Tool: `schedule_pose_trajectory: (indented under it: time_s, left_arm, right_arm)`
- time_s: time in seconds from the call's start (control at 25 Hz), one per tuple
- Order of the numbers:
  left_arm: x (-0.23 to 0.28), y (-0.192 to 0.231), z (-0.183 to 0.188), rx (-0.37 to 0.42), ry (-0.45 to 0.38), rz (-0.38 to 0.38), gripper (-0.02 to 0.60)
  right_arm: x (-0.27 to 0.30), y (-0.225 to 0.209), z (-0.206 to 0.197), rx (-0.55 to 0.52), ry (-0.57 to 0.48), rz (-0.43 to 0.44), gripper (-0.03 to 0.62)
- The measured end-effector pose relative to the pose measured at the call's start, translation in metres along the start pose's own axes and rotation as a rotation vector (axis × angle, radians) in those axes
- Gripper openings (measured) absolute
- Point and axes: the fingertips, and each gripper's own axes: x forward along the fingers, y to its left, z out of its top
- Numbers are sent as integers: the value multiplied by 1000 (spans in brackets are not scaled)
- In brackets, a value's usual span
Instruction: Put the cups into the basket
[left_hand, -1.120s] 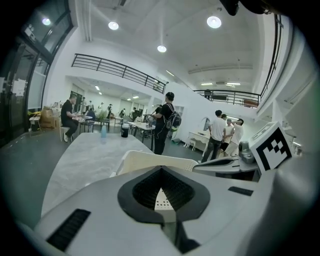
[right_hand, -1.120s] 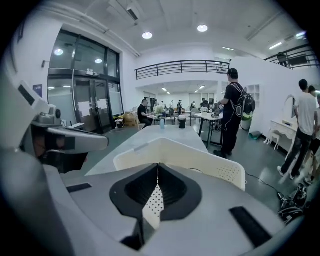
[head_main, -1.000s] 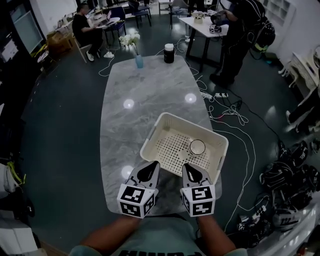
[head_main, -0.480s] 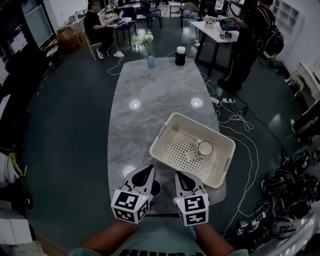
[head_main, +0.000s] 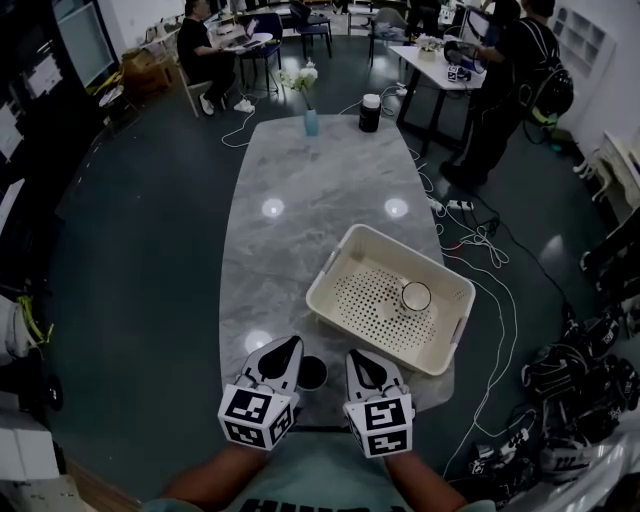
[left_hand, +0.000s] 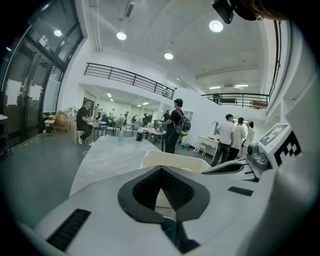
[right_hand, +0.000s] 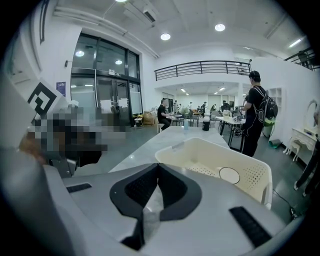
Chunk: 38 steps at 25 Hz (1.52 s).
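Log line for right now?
left gripper shut, empty | right gripper shut, empty | white cup in basket | dark cup on table

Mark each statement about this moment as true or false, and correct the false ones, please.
1. A light cup lies inside the basket. True.
2. The dark cup is in the basket too. False: it stands on the table, outside the basket, beside the left gripper.
3. The right gripper holds a cup. False: its fingers are together with nothing between them.
4. A vase with flowers stands at the table's far end. True.
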Motion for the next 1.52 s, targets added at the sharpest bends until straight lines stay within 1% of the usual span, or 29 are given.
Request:
schedule_pose_trajectory:
  time_s: [0.32, 0.68, 0.92, 1.12, 1.16, 1.24, 1.36, 1.52]
  left_arm:
    - [-3, -1, -9, 9, 9, 1, 6]
    - [-4, -2, -9, 14, 11, 0, 6]
    - [-7, 15, -11, 18, 4, 52, 6]
    - [-13, 32, -27, 12, 25, 103, 6]
    - [-14, 35, -32, 9, 31, 113, 6]
    - [-16, 40, -40, 2, 43, 130, 6]
    - [-19, 48, -50, -3, 59, 149, 6]
    - [-23, 55, -64, -9, 78, 172, 6]
  right_arm:
    - [1, 4, -8, -10, 12, 0, 17]
    - [1, 4, -9, -14, 16, -3, 17]
    - [10, 6, -12, -21, 19, 19, 18]
    - [23, 20, -24, -46, 53, 89, 25]
    - [26, 25, -28, -51, 63, 109, 53]
    - [33, 34, -36, -58, 84, 153, 183]
    - [41, 49, -48, -81, 105, 207, 243]
    - [49, 65, -64, -114, 131, 252, 308]
